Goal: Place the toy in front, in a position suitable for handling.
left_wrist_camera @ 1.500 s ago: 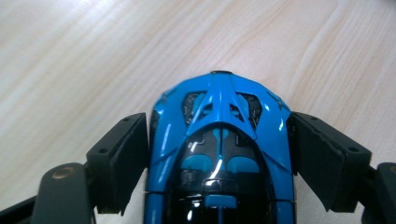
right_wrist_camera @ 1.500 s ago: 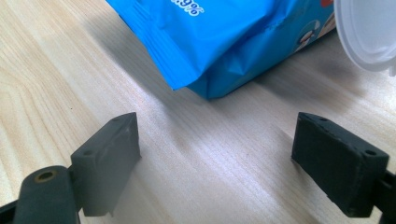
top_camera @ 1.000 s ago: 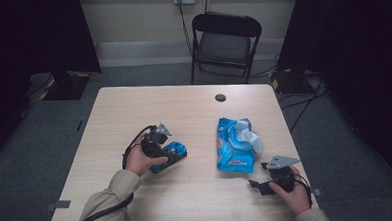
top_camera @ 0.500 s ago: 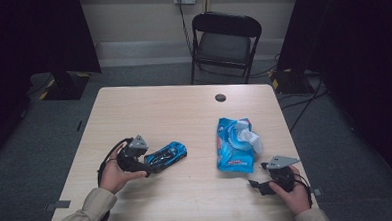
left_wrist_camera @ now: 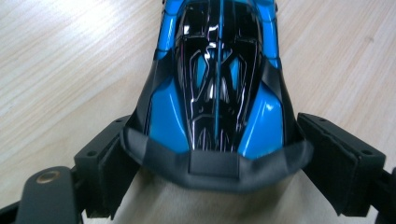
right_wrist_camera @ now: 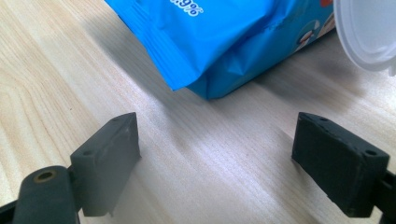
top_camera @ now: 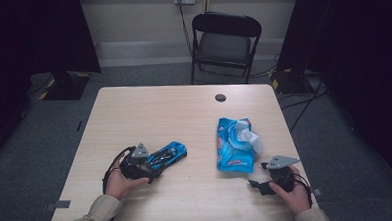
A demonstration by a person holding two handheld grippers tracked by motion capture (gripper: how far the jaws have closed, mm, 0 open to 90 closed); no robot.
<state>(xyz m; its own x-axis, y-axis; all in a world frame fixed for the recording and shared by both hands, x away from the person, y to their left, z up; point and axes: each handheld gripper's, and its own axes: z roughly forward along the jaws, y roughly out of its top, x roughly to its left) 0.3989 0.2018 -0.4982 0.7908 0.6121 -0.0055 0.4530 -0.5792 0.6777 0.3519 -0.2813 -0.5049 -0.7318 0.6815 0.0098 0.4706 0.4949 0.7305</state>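
Two risks: the left claw (left_wrist_camera: 210, 186) pinches only the toy car's (left_wrist_camera: 219, 79) tail — it could swivel loose; the right claw (right_wrist_camera: 229, 163), spread and empty, sits near the wipes pack (right_wrist_camera: 219, 42).

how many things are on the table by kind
toy car: 1
wipes pack: 1
hand-held grippers: 2, left gripper and right gripper
total: 4
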